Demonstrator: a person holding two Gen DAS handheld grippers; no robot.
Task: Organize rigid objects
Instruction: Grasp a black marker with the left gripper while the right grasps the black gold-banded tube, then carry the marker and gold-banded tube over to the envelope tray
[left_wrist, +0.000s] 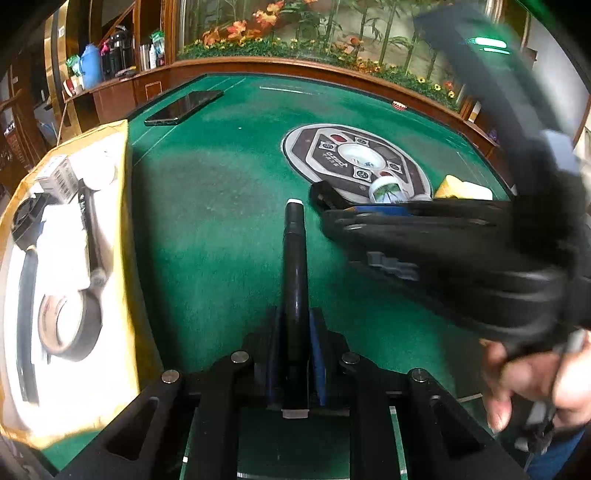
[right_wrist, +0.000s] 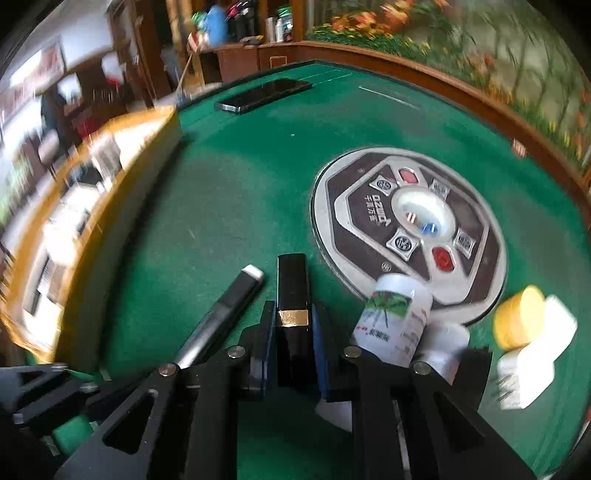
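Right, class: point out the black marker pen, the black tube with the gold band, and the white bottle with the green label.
black marker pen (left_wrist: 295, 266): left wrist view, mid-barrel.
black tube with the gold band (right_wrist: 292, 284): right wrist view, upper body above the band.
white bottle with the green label (right_wrist: 391, 314): right wrist view, on its label.

Occlusion and blur, both wrist views

Right claw (left_wrist: 325, 206) smeared by motion; it hides most of the white bottle (left_wrist: 388, 190) beyond it. Box (right_wrist: 110, 206) left of right claw (right_wrist: 293, 325) blurred, contents unreadable. Marker's (right_wrist: 221, 317) lower end hidden behind the claw's linkage. Bottle label print (right_wrist: 384, 314) too small to read.
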